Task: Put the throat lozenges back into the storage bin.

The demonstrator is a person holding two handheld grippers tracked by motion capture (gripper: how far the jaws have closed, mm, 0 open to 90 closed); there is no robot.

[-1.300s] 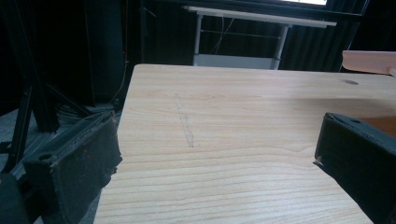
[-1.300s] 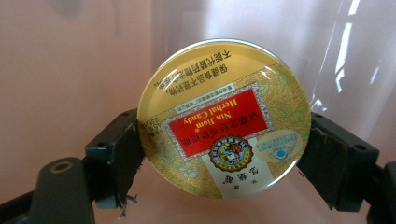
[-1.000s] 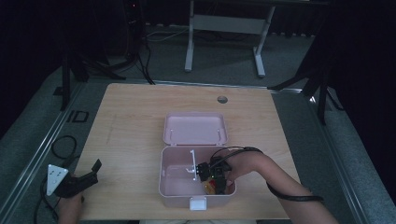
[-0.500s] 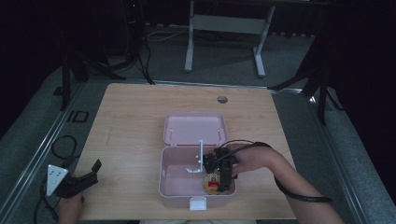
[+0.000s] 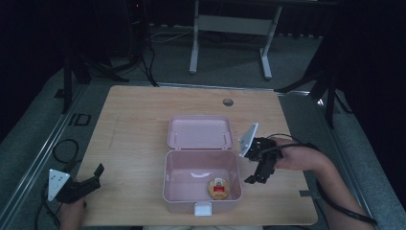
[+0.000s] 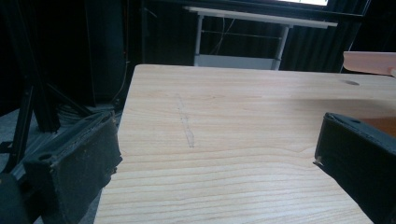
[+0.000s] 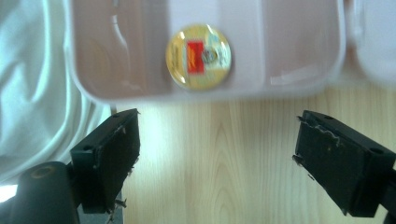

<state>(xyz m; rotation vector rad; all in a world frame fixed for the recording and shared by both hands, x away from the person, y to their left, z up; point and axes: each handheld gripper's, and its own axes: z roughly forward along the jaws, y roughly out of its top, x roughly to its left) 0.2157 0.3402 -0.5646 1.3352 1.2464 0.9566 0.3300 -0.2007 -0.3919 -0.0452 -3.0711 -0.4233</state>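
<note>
Pink lunch box (image 5: 201,179) sits open near the front middle of the wooden table (image 5: 139,124), its lid (image 5: 199,132) folded back flat on the side away from the person and its white latch tab (image 5: 201,209) at the front edge. The table is a light wood-grain top standing on a grey floor, with a small round grommet hole (image 5: 228,102) toward its far edge; in the left gripper view a faint pale scratch (image 6: 185,123) runs along the grain. Inside the box, in the front right part of the tray, lies a round gold tin (image 5: 219,187) with a red label, flat on the bottom; the right gripper view shows the tin (image 7: 198,56) face up against the box's near wall, slightly blurred. The right gripper (image 5: 257,176) is held over bare table just beside the box's right wall, pointing down, its jaws spread wide with nothing between them, and the grey plate on top tilted up. The left gripper (image 5: 95,175) rests at the table's front left corner, well apart from the box, jaws likewise spread and empty, aimed across the table.
</note>
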